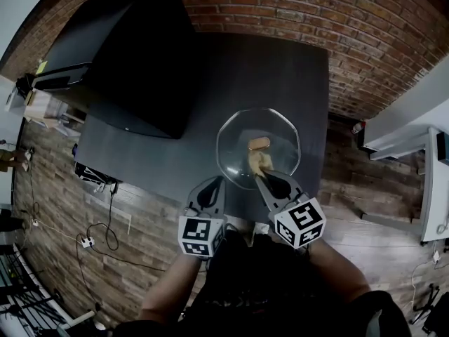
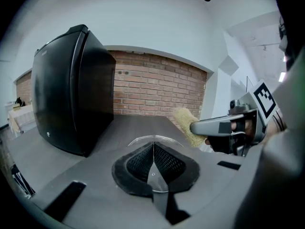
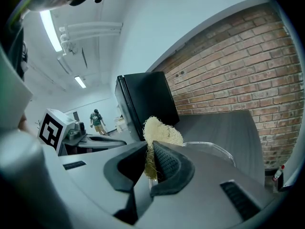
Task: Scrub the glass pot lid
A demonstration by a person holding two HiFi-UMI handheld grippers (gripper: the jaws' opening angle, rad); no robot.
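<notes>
The round glass pot lid lies on the dark grey table, its tan knob at the centre. My left gripper is shut on the lid's near-left rim. The thin glass edge shows between its closed jaws. My right gripper is shut on a pale yellow loofah sponge, holding it over the lid just near of the knob. The right gripper view shows the sponge sticking up from the jaws, with the lid rim just beyond. In the left gripper view the sponge hangs at the right.
A big black box-like appliance stands on the table's left half, close to the lid. A brick wall runs behind the table. Cables lie on the wooden floor at the left. A person stands far off.
</notes>
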